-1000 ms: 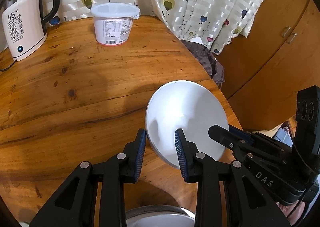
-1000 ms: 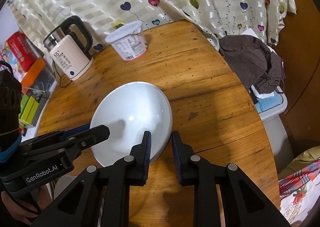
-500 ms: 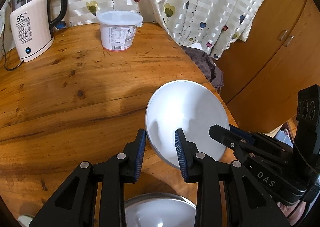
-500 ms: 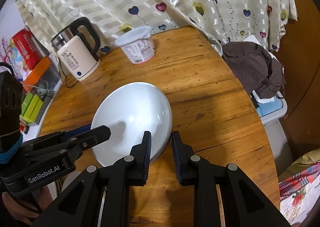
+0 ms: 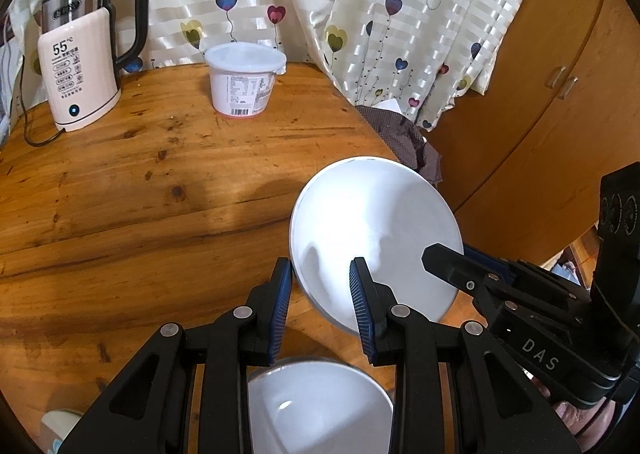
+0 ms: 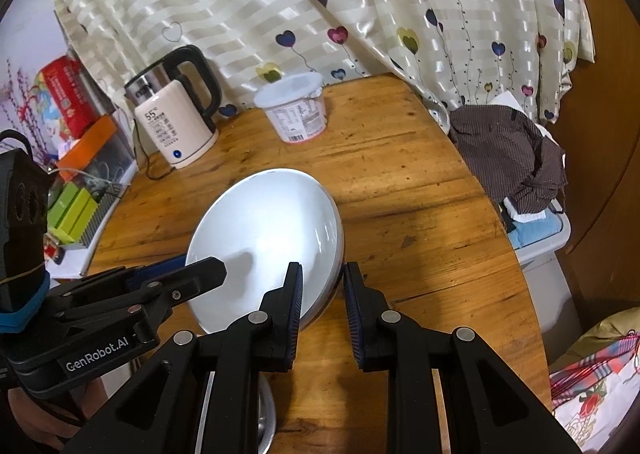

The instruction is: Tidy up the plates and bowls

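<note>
A white plate (image 5: 372, 230) is held in the air above the round wooden table (image 5: 120, 194), gripped at two sides of its rim. My left gripper (image 5: 320, 290) is shut on its left rim. My right gripper (image 6: 320, 290) is shut on its right rim; the plate (image 6: 264, 238) tilts up to the left in the right wrist view. Below the grippers, near the table's front edge, sits a second white dish (image 5: 316, 410) on a metal rim (image 6: 266, 410); my left fingers partly hide it.
A white electric kettle (image 5: 80, 70) with a cord stands at the back left of the table. A white lidded tub (image 5: 244, 84) stands at the back middle. A brown cloth (image 6: 508, 158) lies on a bin beyond the table's right edge. Curtains hang behind.
Both grippers have lifted the plate higher above the table. The kettle and tub sit lower in view, and more of the lower white dish shows beneath the grippers.
</note>
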The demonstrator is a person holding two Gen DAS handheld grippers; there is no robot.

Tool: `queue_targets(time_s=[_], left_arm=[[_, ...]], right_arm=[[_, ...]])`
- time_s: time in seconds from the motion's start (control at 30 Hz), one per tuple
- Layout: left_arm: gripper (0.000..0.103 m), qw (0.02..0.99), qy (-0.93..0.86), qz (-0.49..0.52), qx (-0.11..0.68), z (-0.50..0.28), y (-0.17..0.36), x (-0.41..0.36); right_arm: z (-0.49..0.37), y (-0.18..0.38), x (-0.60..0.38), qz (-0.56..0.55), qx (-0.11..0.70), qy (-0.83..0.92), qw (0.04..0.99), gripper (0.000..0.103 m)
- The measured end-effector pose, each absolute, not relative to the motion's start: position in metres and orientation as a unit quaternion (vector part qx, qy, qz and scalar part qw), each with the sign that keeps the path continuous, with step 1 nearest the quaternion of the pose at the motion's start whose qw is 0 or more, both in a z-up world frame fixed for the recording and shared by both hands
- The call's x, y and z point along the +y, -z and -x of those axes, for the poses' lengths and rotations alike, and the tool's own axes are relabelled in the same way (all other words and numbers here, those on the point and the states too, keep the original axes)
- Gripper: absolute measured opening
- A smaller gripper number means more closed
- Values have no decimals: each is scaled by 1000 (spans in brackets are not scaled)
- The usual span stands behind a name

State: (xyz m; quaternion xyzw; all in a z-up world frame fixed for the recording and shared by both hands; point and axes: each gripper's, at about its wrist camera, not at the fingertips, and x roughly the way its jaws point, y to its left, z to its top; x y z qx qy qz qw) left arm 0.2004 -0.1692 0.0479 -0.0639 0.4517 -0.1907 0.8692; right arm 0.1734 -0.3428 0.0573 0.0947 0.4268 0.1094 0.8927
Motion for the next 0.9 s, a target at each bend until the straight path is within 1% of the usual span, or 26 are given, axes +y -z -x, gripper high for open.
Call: queue_targets(time_s=[0.47, 0.9], left_arm=[[31, 884, 181, 62, 426, -160, -72, -150], [31, 889, 163, 66, 422, -126, -76, -123]], right_arm=[[-138, -82, -321, -84, 410, -127, 899, 20], [-108, -86, -293, -72, 414, -150, 895, 20]])
